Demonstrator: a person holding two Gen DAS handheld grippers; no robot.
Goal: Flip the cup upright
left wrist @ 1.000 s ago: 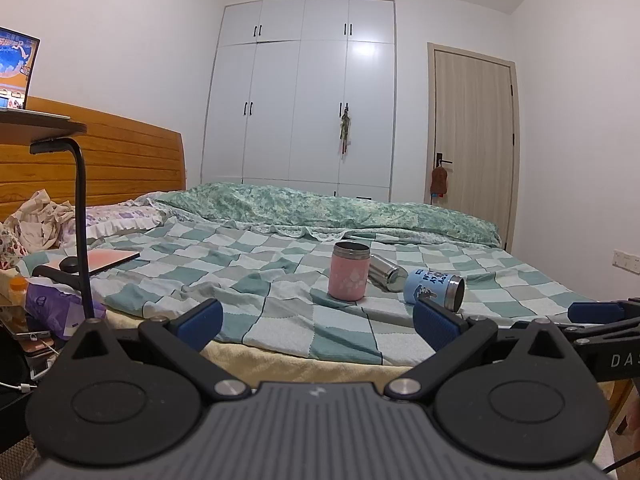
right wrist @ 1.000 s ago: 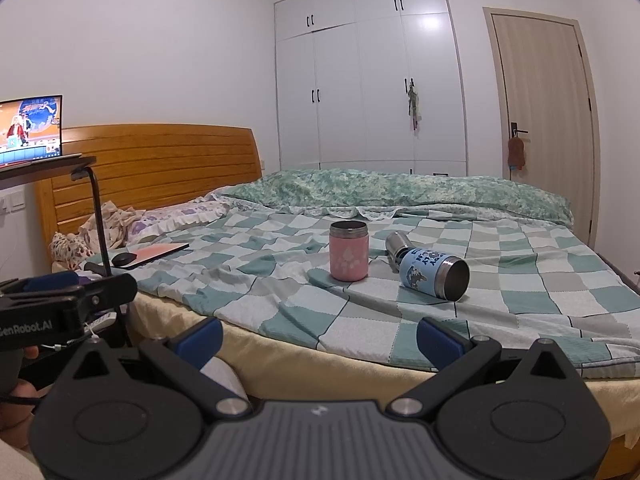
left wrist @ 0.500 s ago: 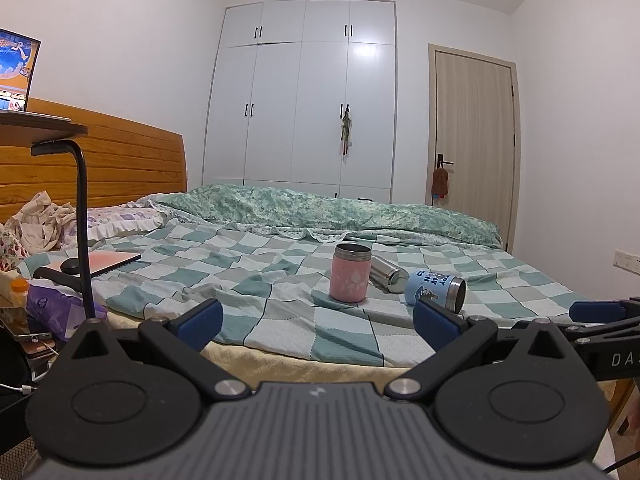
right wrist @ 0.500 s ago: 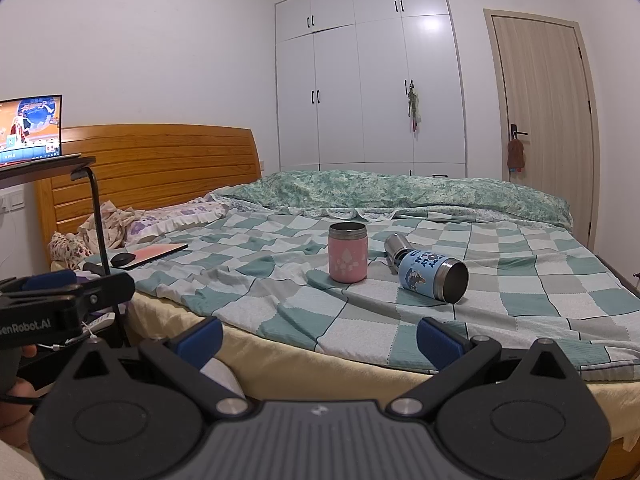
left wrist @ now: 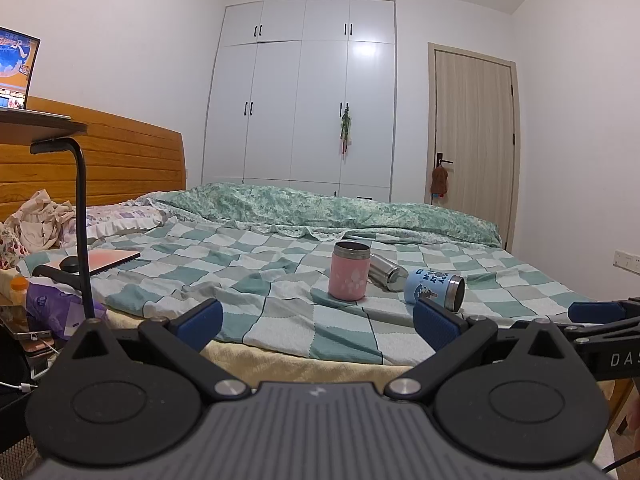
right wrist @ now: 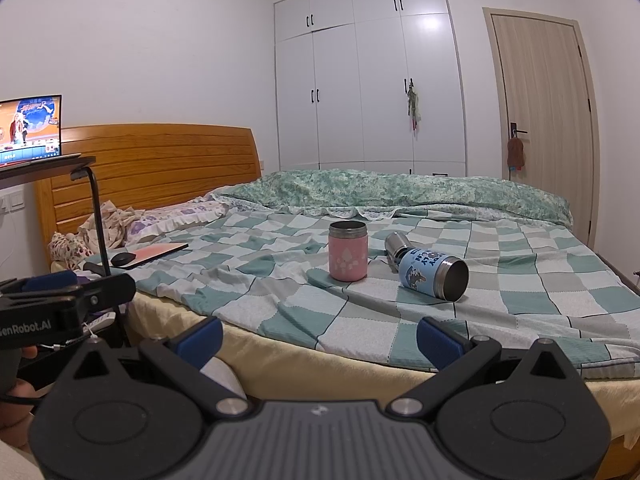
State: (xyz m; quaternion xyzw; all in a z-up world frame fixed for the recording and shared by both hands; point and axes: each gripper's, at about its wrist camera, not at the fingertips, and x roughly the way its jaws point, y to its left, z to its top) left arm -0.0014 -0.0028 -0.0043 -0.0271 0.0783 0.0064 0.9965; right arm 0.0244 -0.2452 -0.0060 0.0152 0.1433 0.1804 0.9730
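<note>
Bed (right wrist: 520, 304) slightly nearer, blue cup (right wrist: 434, 274) toppled

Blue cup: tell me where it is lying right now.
In both wrist views the blue cup lies on its side on the checked blanket, right of the upright pink cup, with the tipped steel bottle just behind it and its open mouth facing front-right.

Blue cup (left wrist: 434, 289) on its side beside upright pink cup (left wrist: 349, 271).
</note>
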